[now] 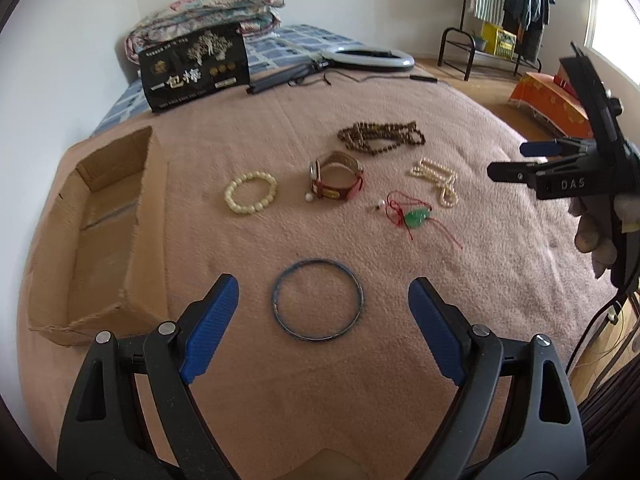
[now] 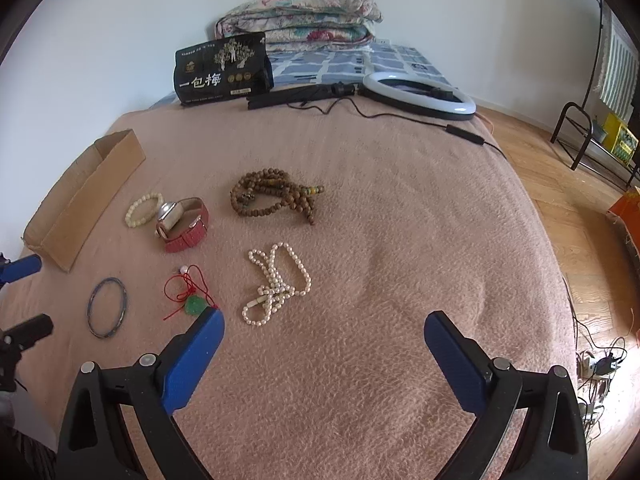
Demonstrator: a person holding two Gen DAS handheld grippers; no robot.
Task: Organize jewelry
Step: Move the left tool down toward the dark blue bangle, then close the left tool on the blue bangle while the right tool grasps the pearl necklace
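Jewelry lies on a pink blanket. A blue bangle lies just ahead of my open, empty left gripper; it also shows in the right wrist view. Beyond lie a cream bead bracelet, a red-strapped watch, a green pendant on red cord, a pearl necklace and brown prayer beads. My right gripper is open and empty, with the pearl necklace ahead and to its left. It shows in the left wrist view at the right.
An open cardboard box lies at the blanket's left edge. A black snack bag, a ring light with tripod and cable, and folded quilts lie at the far end. Wooden floor and a clothes rack are to the right.
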